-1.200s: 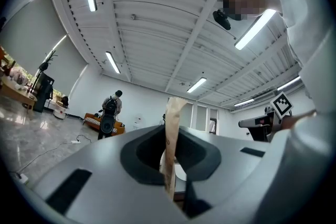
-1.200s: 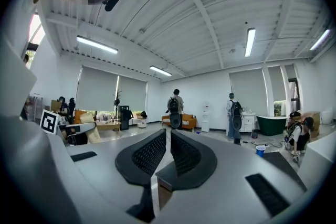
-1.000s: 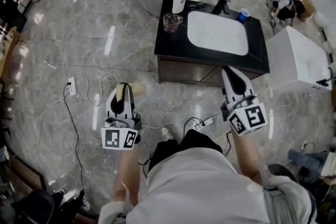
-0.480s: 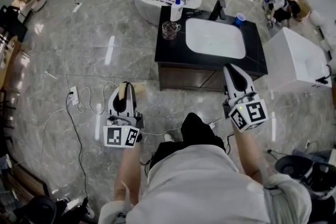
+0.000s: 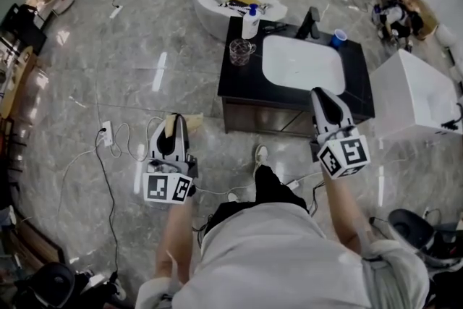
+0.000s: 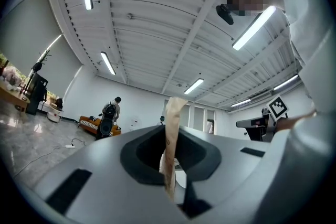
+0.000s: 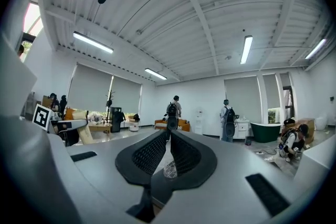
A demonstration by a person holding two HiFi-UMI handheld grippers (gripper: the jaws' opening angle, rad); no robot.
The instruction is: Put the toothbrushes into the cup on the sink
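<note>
A black-topped cabinet holds the white sink (image 5: 304, 65). On its left rim stands a clear glass cup (image 5: 240, 51), also visible small between the right jaws (image 7: 169, 169). My left gripper (image 5: 173, 128) hangs over the floor, well short of the cabinet and to its left. It is shut on a flat tan toothbrush (image 5: 168, 125) that sticks up past the jaws (image 6: 173, 113). My right gripper (image 5: 323, 93) is level at the cabinet's front edge. Its jaws (image 7: 168, 136) are shut with nothing between them.
A white bottle with a blue cap (image 5: 250, 24), a black faucet (image 5: 311, 22) and a small blue cup (image 5: 338, 37) stand at the back of the sink top. A white tub (image 5: 239, 0) lies behind, a white box (image 5: 416, 94) to the right. Cables and a power strip (image 5: 108, 134) cross the floor.
The person has stepped toward the sink, so the cabinet sits nearer both grippers. A foot now shows ahead between them. The left gripper keeps the toothbrush.
</note>
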